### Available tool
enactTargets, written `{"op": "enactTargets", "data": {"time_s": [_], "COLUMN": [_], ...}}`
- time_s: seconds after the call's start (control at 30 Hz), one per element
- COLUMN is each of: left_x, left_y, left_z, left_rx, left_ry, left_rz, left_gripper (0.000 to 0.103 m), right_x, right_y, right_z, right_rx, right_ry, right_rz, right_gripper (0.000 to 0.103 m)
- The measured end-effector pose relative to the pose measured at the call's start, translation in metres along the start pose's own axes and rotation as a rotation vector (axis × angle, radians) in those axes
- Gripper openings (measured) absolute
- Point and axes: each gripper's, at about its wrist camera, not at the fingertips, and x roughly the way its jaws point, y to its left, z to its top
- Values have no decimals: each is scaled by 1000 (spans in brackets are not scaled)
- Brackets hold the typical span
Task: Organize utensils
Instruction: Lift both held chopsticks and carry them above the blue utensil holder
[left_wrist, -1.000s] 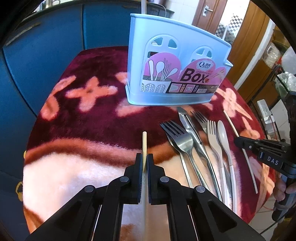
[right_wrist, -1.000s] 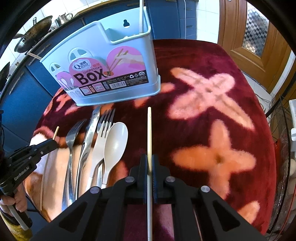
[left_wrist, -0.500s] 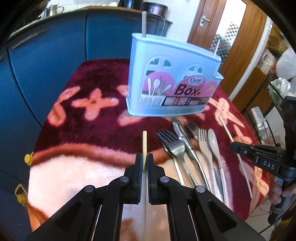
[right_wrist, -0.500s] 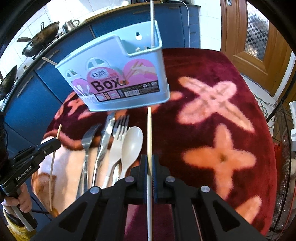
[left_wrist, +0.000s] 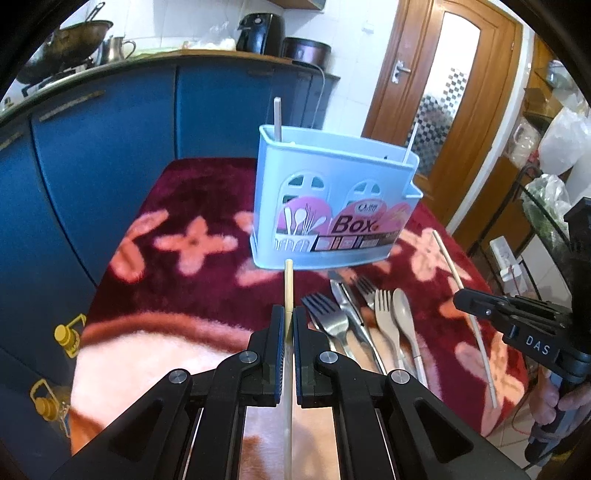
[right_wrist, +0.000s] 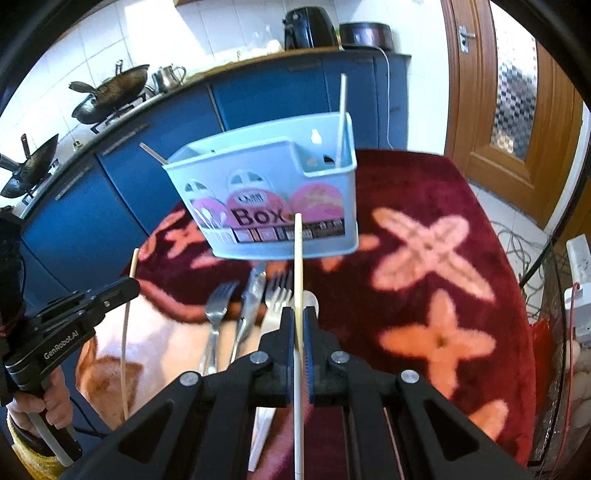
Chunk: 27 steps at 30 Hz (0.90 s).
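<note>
A light blue utensil box stands on the red flowered table cover, with one chopstick upright at each end inside it. My left gripper is shut on a wooden chopstick that points at the box. My right gripper is shut on a pale chopstick, also pointing at the box. Both are lifted above the table. Forks, a knife and a beige spoon lie on the cover in front of the box.
Blue kitchen cabinets stand behind and left of the table. A wooden door is at the back right. Woks sit on the counter. A power strip and cables lie on the floor at right.
Both grippers have risen and tilted up with their chopsticks, so the box now appears lower and nearer the chopstick tips and more of the kitchen shows.
</note>
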Motion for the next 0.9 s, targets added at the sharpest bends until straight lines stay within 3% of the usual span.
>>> {"op": "enactTargets", "data": {"time_s": [0.4,0.9], "left_x": [-15,-26], "left_y": [-6,-17], "left_z": [15,50], "left_rx": [-10,-9], "left_ry": [-80,-182], "left_rz": [-5,5], "left_gripper": [4,4], "right_x": [-19,-22], "right_y": [13,20], "right_z": [11,37], "right_rx": [-34,-52], "right_ry": [-121,-213], "right_rz": [-19,-47], "right_gripper": [6,6]}}
